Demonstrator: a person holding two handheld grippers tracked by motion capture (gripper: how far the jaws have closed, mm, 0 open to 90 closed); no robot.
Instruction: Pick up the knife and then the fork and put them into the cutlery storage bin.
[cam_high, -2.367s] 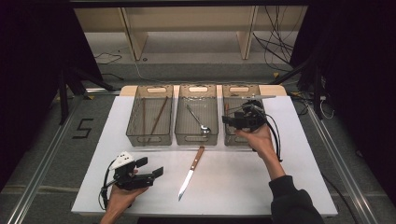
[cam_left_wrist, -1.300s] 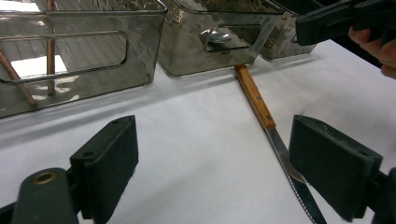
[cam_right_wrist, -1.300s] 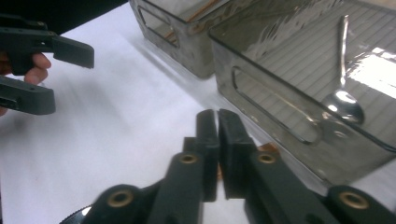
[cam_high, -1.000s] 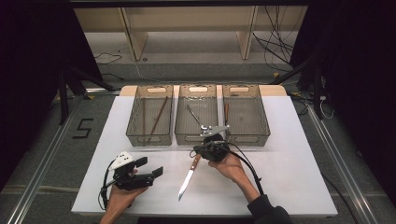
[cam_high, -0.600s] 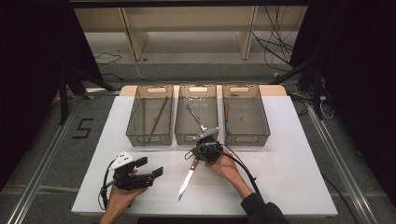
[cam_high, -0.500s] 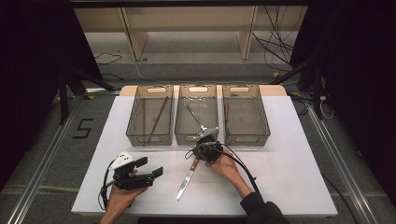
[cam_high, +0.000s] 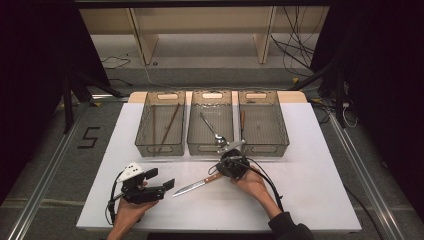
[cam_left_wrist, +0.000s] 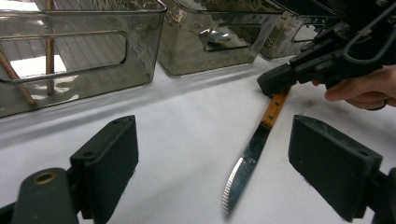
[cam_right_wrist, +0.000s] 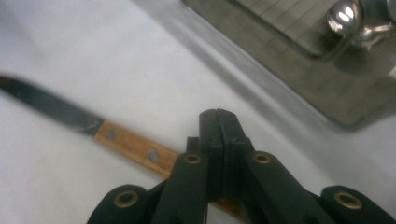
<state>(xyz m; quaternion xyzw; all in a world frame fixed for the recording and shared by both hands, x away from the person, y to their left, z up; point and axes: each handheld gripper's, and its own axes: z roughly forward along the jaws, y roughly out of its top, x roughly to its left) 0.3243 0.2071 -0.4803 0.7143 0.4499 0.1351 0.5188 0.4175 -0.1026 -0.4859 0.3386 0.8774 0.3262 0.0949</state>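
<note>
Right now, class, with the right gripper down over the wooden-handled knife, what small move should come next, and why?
Probably open the jaws of the right gripper. They are pressed together with nothing between them, just above the wooden handle of the serrated steel knife, which lies flat on the white table. Closed jaws cannot take the handle; once spread, they could lower around it.

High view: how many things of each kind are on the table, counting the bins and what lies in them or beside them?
Clear bins: 3
Thin wooden sticks, in the left bin: 2
Spoon, in the middle bin: 1
Knife, on the white table: 1
Brown-handled piece, in the right bin, too small to tell its kind: 1
Total: 8
</note>
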